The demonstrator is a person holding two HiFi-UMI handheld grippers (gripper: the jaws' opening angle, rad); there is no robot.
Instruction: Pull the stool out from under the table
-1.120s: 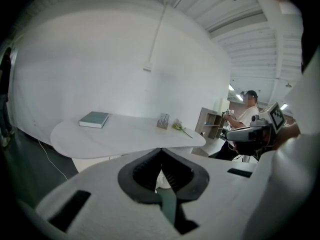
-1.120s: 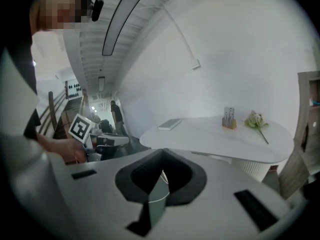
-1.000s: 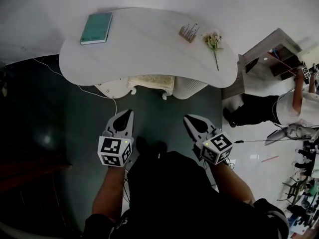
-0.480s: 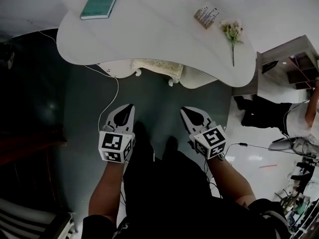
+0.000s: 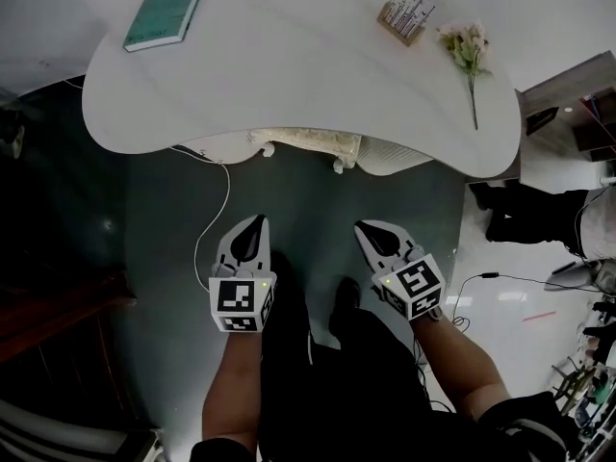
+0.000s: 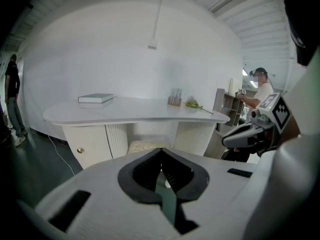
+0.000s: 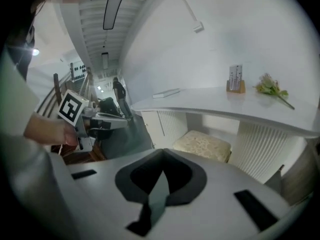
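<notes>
The approach looks to be the step in hand: the left gripper (image 5: 257,222) and right gripper (image 5: 365,228) hover with jaws together and empty, well short of the stool (image 5: 308,140) (tucked under the white worktop (image 5: 289,56)), so next they likely must reach in, open and grip its seat edge.

One table (image 5: 289,75), one stool (image 5: 308,140), one book (image 5: 166,11), one flower sprig (image 5: 468,51), two grippers (image 5: 257,223) (image 5: 365,229)
</notes>
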